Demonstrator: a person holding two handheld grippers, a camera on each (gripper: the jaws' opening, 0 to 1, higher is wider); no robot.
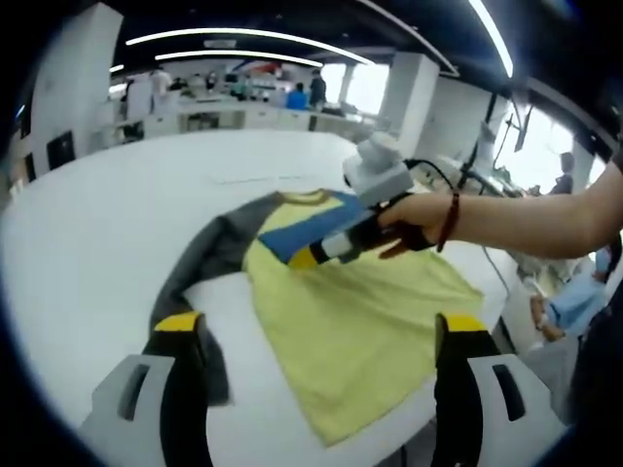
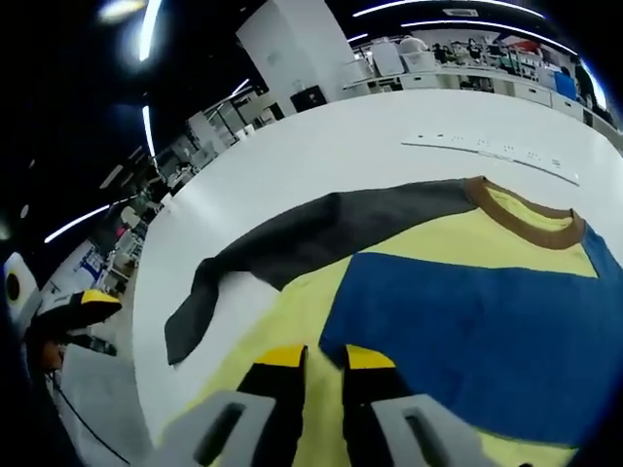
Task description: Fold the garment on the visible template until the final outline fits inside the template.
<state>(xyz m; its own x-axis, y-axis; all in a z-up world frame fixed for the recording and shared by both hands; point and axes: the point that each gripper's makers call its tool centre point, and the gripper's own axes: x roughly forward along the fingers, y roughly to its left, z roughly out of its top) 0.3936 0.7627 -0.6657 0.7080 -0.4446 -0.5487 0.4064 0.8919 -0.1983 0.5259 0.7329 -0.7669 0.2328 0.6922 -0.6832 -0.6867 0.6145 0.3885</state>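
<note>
One yellow long-sleeved shirt with a blue chest panel, brown collar and grey sleeves (image 1: 360, 321) lies flat on the white round tabletop (image 1: 97, 233). We hold two grippers: the left gripper (image 1: 321, 336) hovers with fingers wide apart, the right gripper (image 2: 324, 362) over the blue panel, fingers nearly together, gripping nothing.
</note>
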